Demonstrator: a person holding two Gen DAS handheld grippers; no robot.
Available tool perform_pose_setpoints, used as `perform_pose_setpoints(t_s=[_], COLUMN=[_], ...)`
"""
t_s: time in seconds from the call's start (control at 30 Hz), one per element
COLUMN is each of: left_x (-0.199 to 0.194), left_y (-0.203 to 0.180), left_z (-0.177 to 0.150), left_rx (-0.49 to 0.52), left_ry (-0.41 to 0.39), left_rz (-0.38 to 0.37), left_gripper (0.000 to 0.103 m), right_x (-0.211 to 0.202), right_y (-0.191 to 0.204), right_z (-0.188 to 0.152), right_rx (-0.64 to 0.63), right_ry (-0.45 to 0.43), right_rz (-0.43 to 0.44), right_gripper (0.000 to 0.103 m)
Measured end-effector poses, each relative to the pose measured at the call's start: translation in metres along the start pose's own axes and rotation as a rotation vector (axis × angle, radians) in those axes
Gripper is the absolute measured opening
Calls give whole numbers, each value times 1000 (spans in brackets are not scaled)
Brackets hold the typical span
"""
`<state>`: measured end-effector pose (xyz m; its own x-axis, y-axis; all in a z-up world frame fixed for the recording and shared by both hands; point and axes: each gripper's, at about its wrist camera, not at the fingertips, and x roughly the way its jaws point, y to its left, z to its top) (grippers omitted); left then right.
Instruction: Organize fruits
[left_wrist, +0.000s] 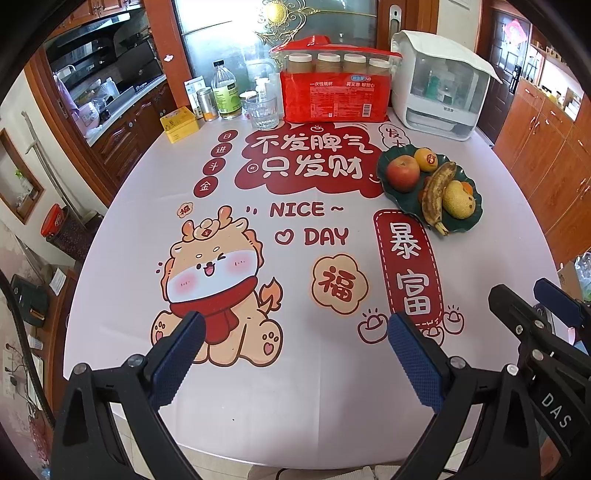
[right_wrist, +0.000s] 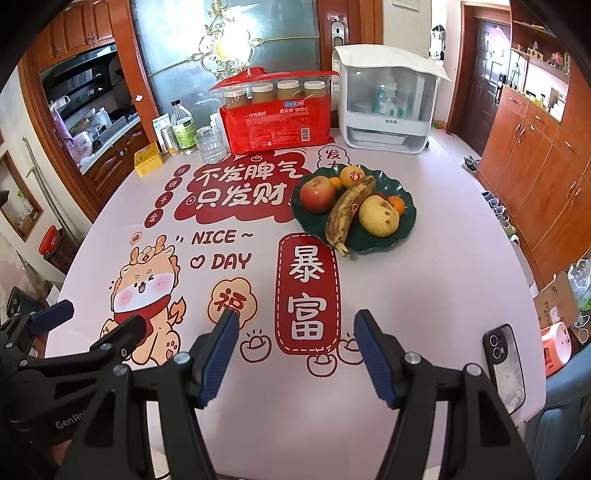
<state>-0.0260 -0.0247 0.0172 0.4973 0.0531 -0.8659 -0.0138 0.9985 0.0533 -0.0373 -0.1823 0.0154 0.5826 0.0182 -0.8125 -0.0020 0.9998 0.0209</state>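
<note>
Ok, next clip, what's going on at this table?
Nothing is being handled yet. A person holds two claws low over the near end of the table: the left claw and the right claw are both open and empty. All the fruit, an apple, a spotted banana, a pear and some oranges, sits on the green plate further back.

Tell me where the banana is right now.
The banana lies in the dark green plate on the table's far right in both views, between the red apple and the yellowish pear, its stem poking over the near rim.
</note>
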Motion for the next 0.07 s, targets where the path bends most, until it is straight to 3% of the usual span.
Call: perform_pose_setpoints(t_s=[0.07], left_x=[0], left_y=[-1], left_z=[0], left_rx=[0], left_ry=[0], left_rz=[0], left_gripper=[98], right_x=[0], right_y=[1], right_z=[-1], right_rx=[1], right_ry=[1], right_rz=[0], right_gripper=[65])
